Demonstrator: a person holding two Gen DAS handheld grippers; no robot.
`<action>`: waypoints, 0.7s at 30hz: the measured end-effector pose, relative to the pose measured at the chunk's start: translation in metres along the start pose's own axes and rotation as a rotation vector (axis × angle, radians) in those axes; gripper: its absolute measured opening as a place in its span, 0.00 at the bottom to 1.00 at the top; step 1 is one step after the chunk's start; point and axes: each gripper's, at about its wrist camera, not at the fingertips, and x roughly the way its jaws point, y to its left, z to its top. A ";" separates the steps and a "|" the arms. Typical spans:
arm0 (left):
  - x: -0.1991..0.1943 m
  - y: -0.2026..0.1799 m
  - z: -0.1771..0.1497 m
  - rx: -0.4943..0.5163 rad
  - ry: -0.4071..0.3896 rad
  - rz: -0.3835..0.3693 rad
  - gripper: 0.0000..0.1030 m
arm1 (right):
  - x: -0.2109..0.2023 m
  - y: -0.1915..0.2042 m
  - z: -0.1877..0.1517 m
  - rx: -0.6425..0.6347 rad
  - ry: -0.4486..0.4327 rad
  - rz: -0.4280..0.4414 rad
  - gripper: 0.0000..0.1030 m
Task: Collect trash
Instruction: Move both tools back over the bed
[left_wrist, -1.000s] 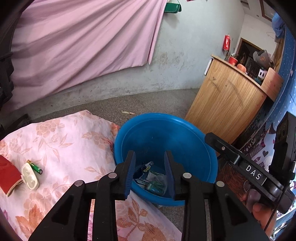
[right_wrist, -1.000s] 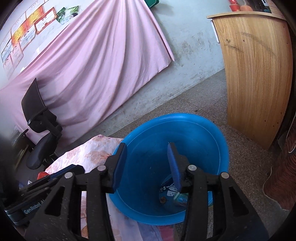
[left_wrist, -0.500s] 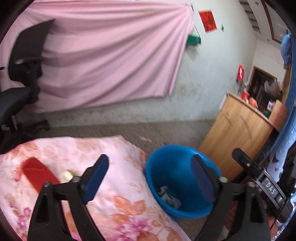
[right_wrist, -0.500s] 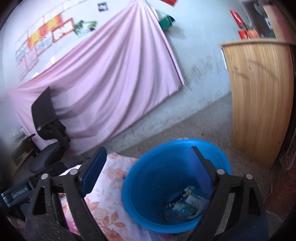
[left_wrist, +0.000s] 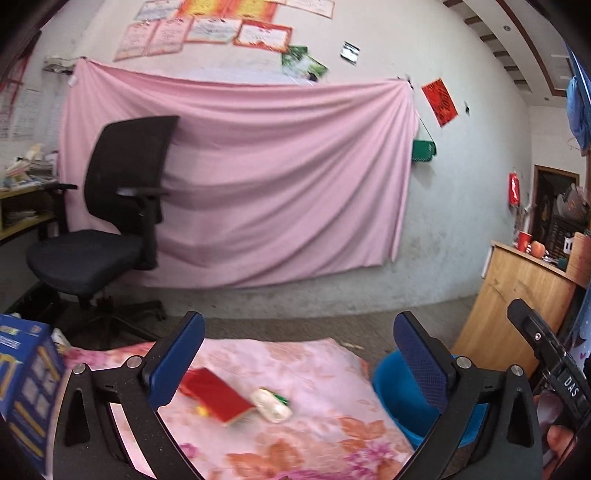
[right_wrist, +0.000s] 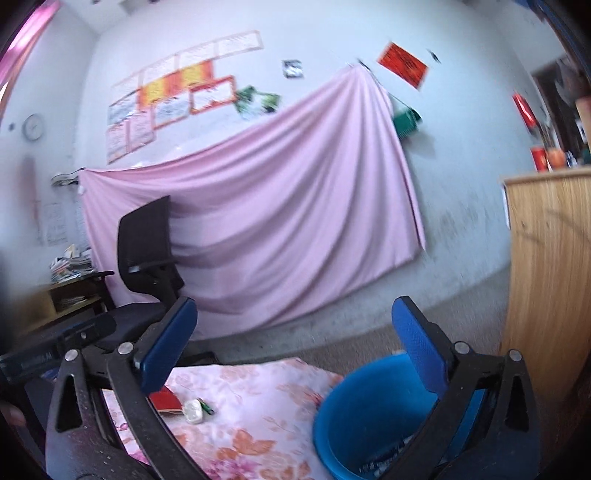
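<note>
Blue-padded left gripper (left_wrist: 299, 354) and right gripper (right_wrist: 295, 341) had lifted off blue tub (right_wrist: 373, 406), both spread wide, empty. We judged drop done; red packet (left_wrist: 218, 397) and white wrapper (left_wrist: 271, 400) remained on floral cloth (left_wrist: 332, 398) beside tub.

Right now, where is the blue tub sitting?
The blue tub stands on the floor at the right edge of the floral cloth, lower right in both wrist views, with the wooden counter just beyond it.
</note>
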 end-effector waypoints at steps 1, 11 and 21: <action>-0.005 0.005 0.001 0.006 -0.015 0.012 0.97 | -0.001 0.008 0.000 -0.015 -0.015 0.010 1.00; -0.048 0.047 -0.010 0.062 -0.141 0.099 0.98 | -0.002 0.068 -0.007 -0.099 -0.072 0.091 1.00; -0.063 0.086 -0.030 0.050 -0.149 0.148 0.98 | 0.006 0.112 -0.026 -0.234 -0.041 0.165 1.00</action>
